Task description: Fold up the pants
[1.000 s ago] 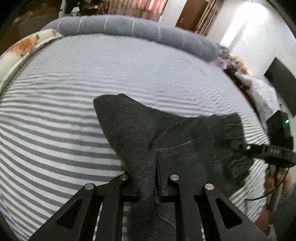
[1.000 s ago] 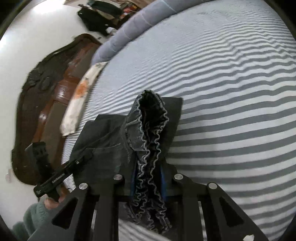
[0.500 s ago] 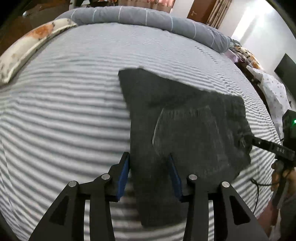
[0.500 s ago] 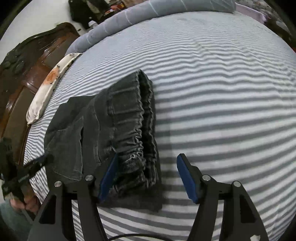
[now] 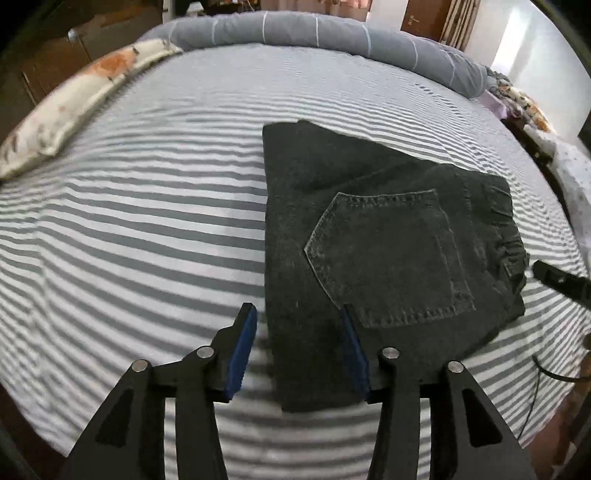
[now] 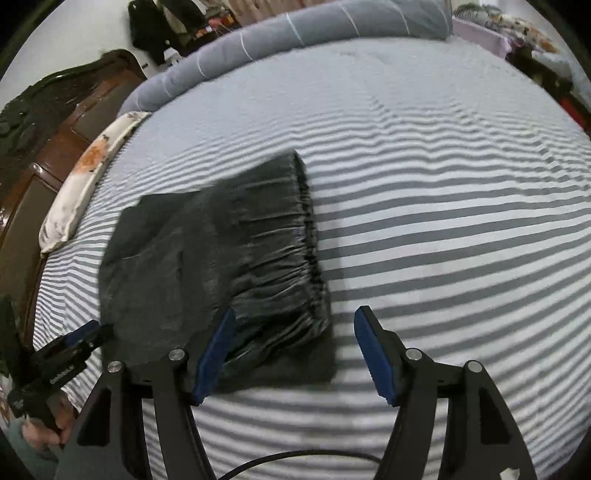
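Denim pants (image 5: 388, 254) lie folded; left gripper (image 5: 299, 350) and right gripper (image 6: 295, 354) released; no legible writing.

The pants (image 5: 388, 251) are lying folded on the bed (image 5: 147, 221), a pillow (image 5: 74, 107) sitting left, bolster (image 5: 314, 33) seemingly lying behind.

Left tongs (image 6: 88, 332) body: a short line of white lettering runs along its black side in the right wrist view — too small and blurred to read.
Pants (image 5: 388, 258): the back pocket carries stitching only — no readable tag or brand.
Bed sheet (image 5: 147, 221): no print, only stripes.
Readable text overall: none.
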Demonstrator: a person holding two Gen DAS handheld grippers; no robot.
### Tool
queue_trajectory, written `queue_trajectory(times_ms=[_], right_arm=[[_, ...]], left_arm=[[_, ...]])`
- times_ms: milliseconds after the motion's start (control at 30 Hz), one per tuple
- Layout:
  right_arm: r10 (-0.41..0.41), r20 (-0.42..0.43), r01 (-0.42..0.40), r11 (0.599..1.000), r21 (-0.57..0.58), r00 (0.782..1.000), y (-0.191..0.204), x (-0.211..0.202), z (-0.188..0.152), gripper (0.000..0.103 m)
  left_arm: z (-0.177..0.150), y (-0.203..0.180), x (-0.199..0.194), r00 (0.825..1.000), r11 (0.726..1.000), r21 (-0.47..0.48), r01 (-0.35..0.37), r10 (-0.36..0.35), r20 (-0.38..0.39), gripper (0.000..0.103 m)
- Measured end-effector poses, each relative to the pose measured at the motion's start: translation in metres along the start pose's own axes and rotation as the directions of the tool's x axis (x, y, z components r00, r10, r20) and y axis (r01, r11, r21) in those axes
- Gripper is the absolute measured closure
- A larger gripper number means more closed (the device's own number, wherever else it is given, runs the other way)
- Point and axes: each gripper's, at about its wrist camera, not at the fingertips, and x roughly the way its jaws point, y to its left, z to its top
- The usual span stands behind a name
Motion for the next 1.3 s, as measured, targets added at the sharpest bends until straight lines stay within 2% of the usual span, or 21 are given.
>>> queue_trajectory(times_ms=[100, 267, 367, 533, 600, 733, 1067, 1300], right_arm=[[0.003, 0.037, -0.002, 1.0, -0.012, 0.999, 0.014, -0.025, -0.013, 0.038], [0.008, 0.103, -0.006, 1.0, -0.025, 0.995, 0.037, -0.064, -0.038, 0.03], [-0.012, 0.143, 0.02, 0.998, -0.059, 0.99, 0.053, -0.086, -0.049, 0.022], [-0.025, 0.203, 0.042, 0.996, -0.077, 0.979, 0.071, -0.118, -0.067, 0.008], [-0.036, 0.213, 0.053, 0.996, -0.072, 0.976, 0.077, -0.126, -0.074, 0.003], [-0.054, 0.242, 0.076, 0.994, -0.083, 0.969, 0.087, -0.141, -0.088, 0.001], [-0.084, 0.246, 0.116, 0.986, -0.118, 0.966, 0.093, -0.152, -0.122, 0.001], [-0.124, 0.267, 0.169, 0.974, -0.152, 0.956, 0.103, -0.157, -0.136, 0.001]], left_arm=[[-0.009, -0.011, -0.025, 0.999, 1.0, 0.012, -0.023, 0.022, 0.034, 0.048], [-0.029, -0.021, -0.068, 0.995, 0.999, -0.006, -0.042, 0.042, 0.085, 0.037], [-0.042, -0.024, -0.096, 0.991, 0.999, -0.006, -0.051, 0.051, 0.127, 0.027], [-0.056, -0.027, -0.13, 0.984, 0.998, -0.019, -0.056, 0.058, 0.166, 0.017], [-0.06, -0.026, -0.136, 0.983, 0.998, -0.019, -0.057, 0.06, 0.172, 0.016], [-0.071, -0.026, -0.151, 0.981, 0.997, -0.041, -0.06, 0.066, 0.18, 0.015], [-0.094, -0.027, -0.167, 0.977, 0.993, -0.073, -0.088, 0.101, 0.186, 0.011], [-0.111, -0.03, -0.171, 0.976, 0.992, -0.065, -0.111, 0.121, 0.183, 0.01]])
